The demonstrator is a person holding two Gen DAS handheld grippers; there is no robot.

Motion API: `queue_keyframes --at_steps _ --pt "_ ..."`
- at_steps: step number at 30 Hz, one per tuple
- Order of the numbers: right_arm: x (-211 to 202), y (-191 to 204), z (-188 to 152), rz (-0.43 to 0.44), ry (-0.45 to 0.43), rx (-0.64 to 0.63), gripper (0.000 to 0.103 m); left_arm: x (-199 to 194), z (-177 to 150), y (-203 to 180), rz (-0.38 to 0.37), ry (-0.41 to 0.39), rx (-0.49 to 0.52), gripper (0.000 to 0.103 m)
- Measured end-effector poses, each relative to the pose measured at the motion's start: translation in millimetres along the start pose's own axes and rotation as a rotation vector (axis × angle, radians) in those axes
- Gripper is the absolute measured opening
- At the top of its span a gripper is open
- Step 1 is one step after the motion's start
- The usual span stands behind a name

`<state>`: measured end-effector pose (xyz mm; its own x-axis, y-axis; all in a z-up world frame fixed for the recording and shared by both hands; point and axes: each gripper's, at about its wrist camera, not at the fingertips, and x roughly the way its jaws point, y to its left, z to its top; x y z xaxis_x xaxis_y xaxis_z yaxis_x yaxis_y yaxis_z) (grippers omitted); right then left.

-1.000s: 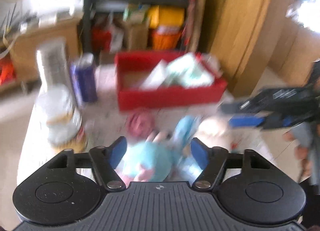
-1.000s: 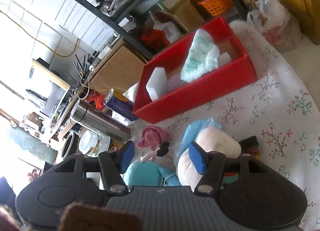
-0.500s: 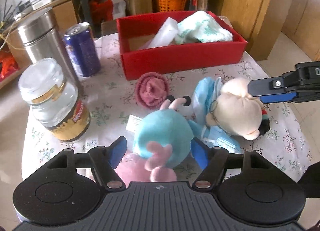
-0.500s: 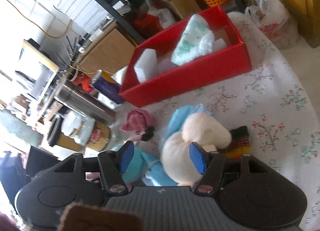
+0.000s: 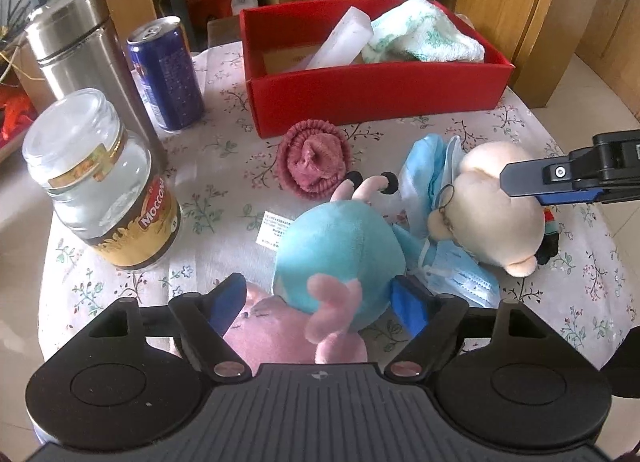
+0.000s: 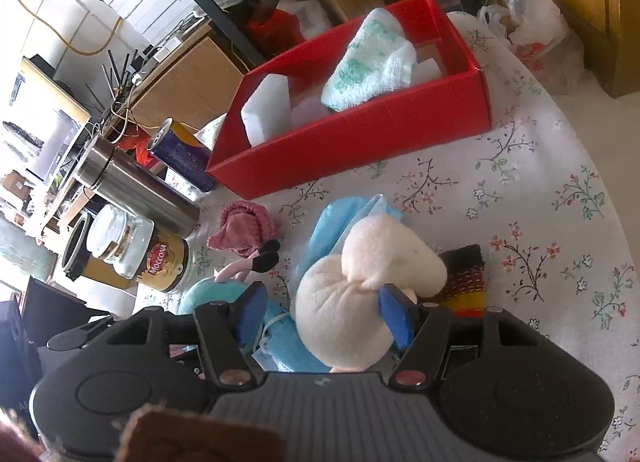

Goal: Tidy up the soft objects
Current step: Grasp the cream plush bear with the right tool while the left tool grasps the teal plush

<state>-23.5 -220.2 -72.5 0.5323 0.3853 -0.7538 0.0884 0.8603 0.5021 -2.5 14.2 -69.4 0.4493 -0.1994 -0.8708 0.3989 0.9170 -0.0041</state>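
Note:
A teal and pink plush toy (image 5: 340,258) lies on the floral tablecloth, and my open left gripper (image 5: 320,302) straddles it. A cream plush (image 6: 360,294) lies on a blue face mask (image 6: 336,226), and my open right gripper (image 6: 324,310) straddles it; one finger of that gripper (image 5: 544,184) shows above the cream plush (image 5: 496,206) in the left wrist view. A rolled pink sock (image 5: 314,160) lies in front of the red box (image 5: 376,92). The box holds a green-white towel (image 5: 424,36) and white foam blocks (image 6: 266,108). A striped dark cloth (image 6: 466,278) lies beside the cream plush.
A glass Moccona jar (image 5: 108,182), a steel flask (image 5: 88,58) and a blue can (image 5: 166,74) stand on the left of the table. Shelves, boxes and a wooden cabinet (image 5: 512,2) stand behind. The table's right edge (image 6: 600,182) drops to the floor.
Both grippers have come down closer to the plush toys. The left now straddles the teal plush and the right straddles the cream plush. Both stay open.

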Motion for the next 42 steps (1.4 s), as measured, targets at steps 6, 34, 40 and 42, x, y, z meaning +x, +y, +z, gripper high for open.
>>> queue_keyframes --at_steps 6,34,40,42 --pt "0.2 -2.4 0.4 0.002 0.005 0.012 0.039 25.6 4.1 -6.0 -0.02 0.078 0.014 0.084" --pt "25.1 10.5 9.0 -0.124 0.067 -0.061 0.056 2.0 2.8 10.6 -0.076 0.014 -0.118 0.065" --pt "31.9 4.9 8.7 -0.15 0.06 -0.075 0.049 -0.8 2.1 10.8 -0.094 0.009 -0.118 0.066" --pt "28.0 1.1 9.1 -0.133 0.058 -0.063 0.045 -1.8 2.6 11.9 -0.102 0.007 -0.129 0.066"
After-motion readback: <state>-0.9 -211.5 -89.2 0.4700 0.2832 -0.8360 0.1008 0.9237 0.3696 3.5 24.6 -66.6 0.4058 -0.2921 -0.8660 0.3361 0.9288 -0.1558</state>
